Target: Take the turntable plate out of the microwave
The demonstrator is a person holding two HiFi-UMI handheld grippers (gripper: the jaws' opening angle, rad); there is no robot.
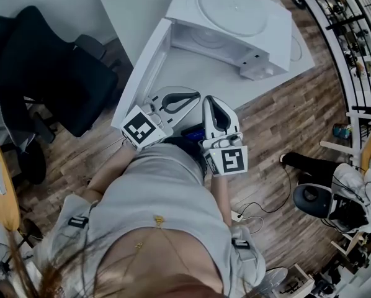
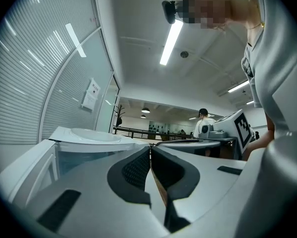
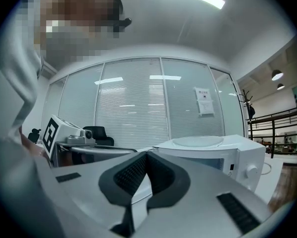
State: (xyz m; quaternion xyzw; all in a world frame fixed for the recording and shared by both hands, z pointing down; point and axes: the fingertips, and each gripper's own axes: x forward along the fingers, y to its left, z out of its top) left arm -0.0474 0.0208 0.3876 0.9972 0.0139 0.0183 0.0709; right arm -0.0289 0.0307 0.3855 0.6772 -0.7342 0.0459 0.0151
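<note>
A white microwave stands on a white table with its door swung open to the left. A round, pale turntable plate lies on top of the microwave; it also shows as a shallow disc in the left gripper view and the right gripper view. My left gripper and right gripper are held side by side close to my body, short of the table's front edge. Both point level toward the microwave. The left gripper and right gripper are shut with nothing between their jaws.
A black office chair stands to the left of the table. Wooden floor runs to the right, where another person sits with cables nearby. A railing is at the upper right.
</note>
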